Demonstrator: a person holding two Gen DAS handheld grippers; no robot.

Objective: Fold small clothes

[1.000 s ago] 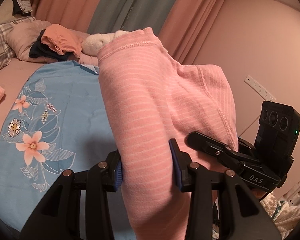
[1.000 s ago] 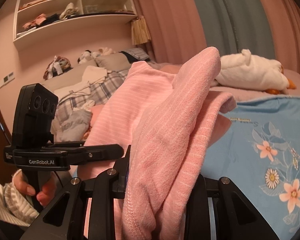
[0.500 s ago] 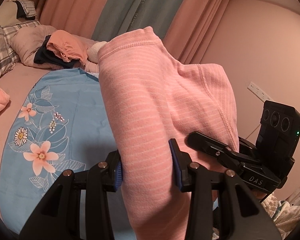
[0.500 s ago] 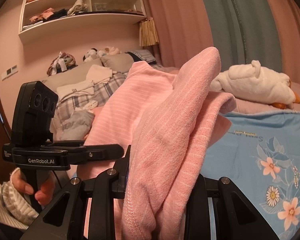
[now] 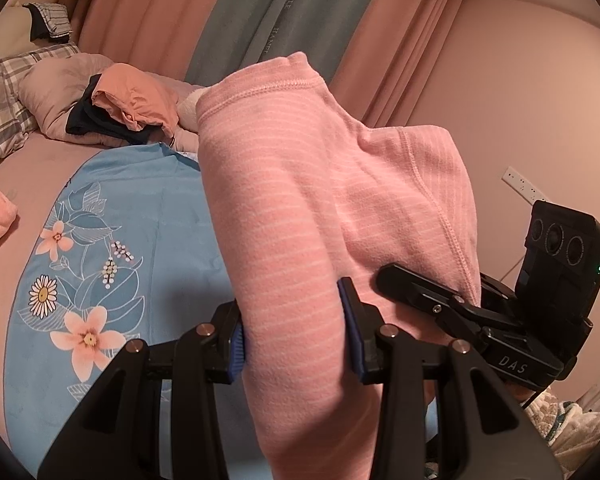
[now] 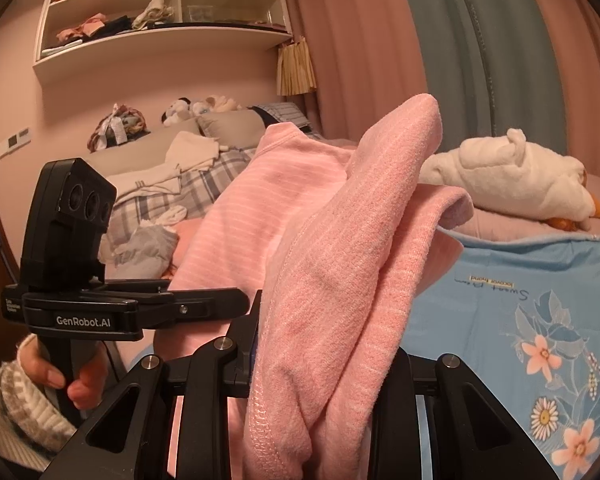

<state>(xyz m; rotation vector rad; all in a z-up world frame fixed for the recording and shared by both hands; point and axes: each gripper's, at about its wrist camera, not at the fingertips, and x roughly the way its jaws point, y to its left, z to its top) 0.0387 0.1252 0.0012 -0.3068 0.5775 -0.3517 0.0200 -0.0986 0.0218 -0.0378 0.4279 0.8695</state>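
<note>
The pink fleece garment with thin white stripes hangs in the air above the light blue floral blanket on the bed, held up between the two tools. The left gripper has its blue-padded fingers pinching a thick fold of the fleece, which bulges out above and below the grip. From the right wrist view, the right gripper clamps a bunched, stitched edge of the same garment; only its left-hand finger shows, the other being buried under cloth (so the pinch is read from the fabric wedged there). The left tool also appears in that view, beside the garment and away from the blanket, with a hand in a striped sleeve wrapped round its handle.

Beyond the blanket's far edge lies a white plush goose with an orange bill. Toward the head of the bed, away from the blanket, sit a plaid grey quilt, loose clothes, and a white wall shelf stuffed with more garments. Pink and grey-green curtains hang behind the blanket.
</note>
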